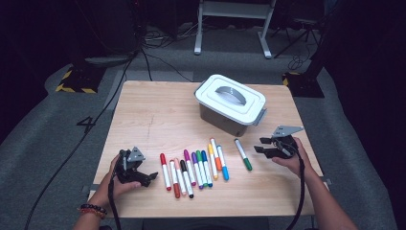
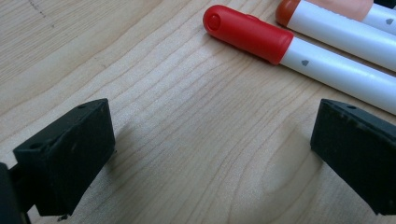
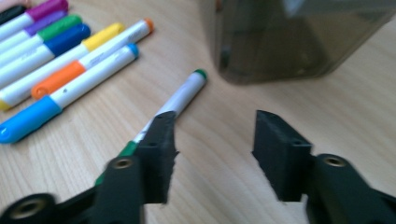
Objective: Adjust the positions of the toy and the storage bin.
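Right gripper point(image 3: 212, 140) parted, nothing between jaws, just beside green-capped white marker point(image 3: 180, 100) lying apart from marker row, near grey lidded plastic box point(image 1: 230, 103). Left gripper point(image 2: 210, 158) spread wide over bare wooden table point(image 2: 140, 70).

The table point(image 1: 158, 115) is evenly lit from above, while the room around it is near black. Shadows are soft and short, seen under the box point(image 1: 230, 104) and beside the left gripper's point(image 2: 205, 154) jaws. The red marker point(image 2: 250, 32) carries a faint sheen. The right gripper view is motion-blurred, the box point(image 3: 299, 37) smeared; the left gripper view is sharp.
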Motion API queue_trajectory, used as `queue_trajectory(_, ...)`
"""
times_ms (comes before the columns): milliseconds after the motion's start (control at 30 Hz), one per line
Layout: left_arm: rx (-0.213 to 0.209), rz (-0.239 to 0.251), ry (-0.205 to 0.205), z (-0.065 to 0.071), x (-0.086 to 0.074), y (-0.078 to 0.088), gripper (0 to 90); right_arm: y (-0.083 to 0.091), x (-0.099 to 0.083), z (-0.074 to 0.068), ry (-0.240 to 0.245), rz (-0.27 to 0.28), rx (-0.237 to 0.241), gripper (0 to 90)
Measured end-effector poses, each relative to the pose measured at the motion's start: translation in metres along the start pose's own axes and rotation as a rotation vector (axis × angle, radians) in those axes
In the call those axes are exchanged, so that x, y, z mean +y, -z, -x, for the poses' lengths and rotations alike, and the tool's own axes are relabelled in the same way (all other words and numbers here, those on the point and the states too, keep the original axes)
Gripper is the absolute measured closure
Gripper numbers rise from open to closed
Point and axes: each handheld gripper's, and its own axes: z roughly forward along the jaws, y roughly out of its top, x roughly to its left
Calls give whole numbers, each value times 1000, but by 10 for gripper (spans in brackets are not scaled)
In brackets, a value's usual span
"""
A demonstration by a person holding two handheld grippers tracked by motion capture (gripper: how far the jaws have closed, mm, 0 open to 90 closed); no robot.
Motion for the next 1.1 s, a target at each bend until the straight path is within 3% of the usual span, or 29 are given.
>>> queue_trajectory(33,0,0,0,0,0,0,0,0,0,0,0,0,0,551)
queue_trajectory(67,0,0,0,0,0,0,0,-9,-2,-2,23,-43,-7,587)
queue_trajectory(267,-2,0,1,0,0,0,0,-34,-6,-2,45,-105,6,666)
queue_trajectory(467,-2,0,3,0,0,0,0,-46,-2,-11,79,-100,46,668)
queue_trajectory(633,-2,0,3,0,0,0,0,-47,3,-17,115,-102,29,669)
queue_trajectory(833,-3,0,2,0,1,-1,0,-26,8,-7,64,-9,10,636)
queue_trajectory(967,-3,0,2,0,1,-1,0,-2,13,6,28,45,-13,584)
queue_trajectory(1000,-2,-1,1,0,1,-1,0,10,15,12,28,64,-44,571)
queue_trajectory(1100,-3,0,2,0,1,-1,0,22,19,18,23,93,-55,550)
